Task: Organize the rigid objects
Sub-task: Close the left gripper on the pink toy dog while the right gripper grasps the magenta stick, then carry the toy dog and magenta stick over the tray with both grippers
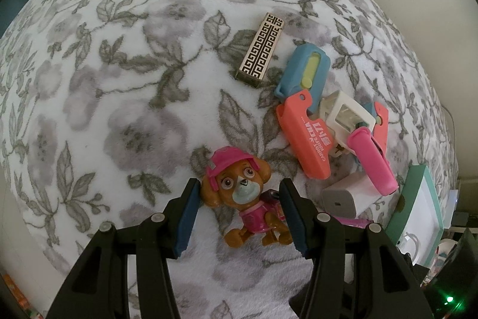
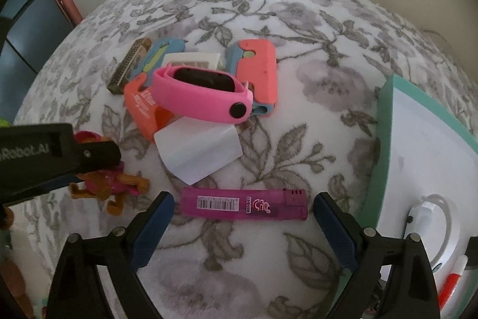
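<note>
While a grey-flowered blanket (image 2: 313,85) carries everything, the largest thing on it is a shallow teal-rimmed tray (image 2: 385,139) at its right edge. Its white floor holds a coiled white cable (image 2: 430,214) and a red-and-white pen (image 2: 452,278); the rest of its contents I cannot make out.

Toward the middle of the blanket lies a heap: two coral-and-blue utility knives (image 1: 307,136), a white frame-like piece (image 1: 348,112) between them, a pink wristband (image 2: 206,93) resting across the top, and a white charger block (image 2: 198,151) touching the heap's near side. A gold-and-black patterned box (image 1: 260,48) lies just beside the heap, on its left.

Nearer the blanket's front edge, a purple lighter (image 2: 243,204) lies crosswise between the spread fingers of the right gripper (image 2: 243,229), whose pads stand clear of both its ends.

Left of the lighter lies a brown puppy figurine (image 1: 243,193) in a pink cap. The left gripper (image 1: 239,214) straddles it, jaws parted on either side; whether the pads press it I cannot tell.
</note>
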The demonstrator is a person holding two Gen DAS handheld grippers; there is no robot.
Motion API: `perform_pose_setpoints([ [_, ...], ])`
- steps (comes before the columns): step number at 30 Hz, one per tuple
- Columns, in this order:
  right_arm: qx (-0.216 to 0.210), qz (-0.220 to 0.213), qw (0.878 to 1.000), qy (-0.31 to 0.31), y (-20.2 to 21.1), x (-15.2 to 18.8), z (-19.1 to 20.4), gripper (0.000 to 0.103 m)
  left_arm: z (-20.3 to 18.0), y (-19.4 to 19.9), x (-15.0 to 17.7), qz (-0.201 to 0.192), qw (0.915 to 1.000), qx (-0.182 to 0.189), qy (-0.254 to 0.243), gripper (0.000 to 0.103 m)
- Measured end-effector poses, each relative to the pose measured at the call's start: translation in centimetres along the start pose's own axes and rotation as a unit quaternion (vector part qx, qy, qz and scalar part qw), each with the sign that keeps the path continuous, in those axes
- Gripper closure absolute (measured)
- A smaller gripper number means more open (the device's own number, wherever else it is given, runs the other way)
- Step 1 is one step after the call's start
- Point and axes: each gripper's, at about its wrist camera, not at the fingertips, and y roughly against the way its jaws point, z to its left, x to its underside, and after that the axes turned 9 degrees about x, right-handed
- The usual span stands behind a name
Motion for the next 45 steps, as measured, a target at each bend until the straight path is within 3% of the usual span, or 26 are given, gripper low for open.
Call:
perform_pose_setpoints([
  [6, 0.014, -0.012, 1.0, -0.003, -0.1, 0.1, 0.2, 0.008, -0.2, -0.4, -0.1, 0.0, 1.0, -0.001, -0.001, 0.047],
  [11, 0.027, -0.019, 0.999, -0.004, 0.3, 0.4, 0.0, 0.02, -0.1, -0.7, -0.2, 0.002, 1.0, 0.002, -0.002, 0.047],
  [26, 0.023, -0.014, 1.0, -0.008, 0.6, 0.3, -0.5, 0.02, -1.8, -0.8, -0.1, -0.002, 0.9996, 0.009, -0.026, 0.051],
  [29, 0.02, -0.017, 1.0, -0.012, 0.9, 0.1, -0.7, 0.02, -2.4, -0.2, -0.2, -0.013, 0.9993, 0.013, -0.031, 0.062],
  [37, 0.011, -0.033, 0.999, -0.023, 2.8, -0.4, -1.6, 0.02, -3.8, 0.3, -0.5, -0.018, 0.9989, 0.023, -0.036, 0.061],
  [45, 0.012, -0.062, 0.998, -0.027, 5.2, -1.1, -2.2, 0.02, -4.8, 2.4, -1.1, -0.047, 0.9974, 0.034, -0.043, 0.061],
])
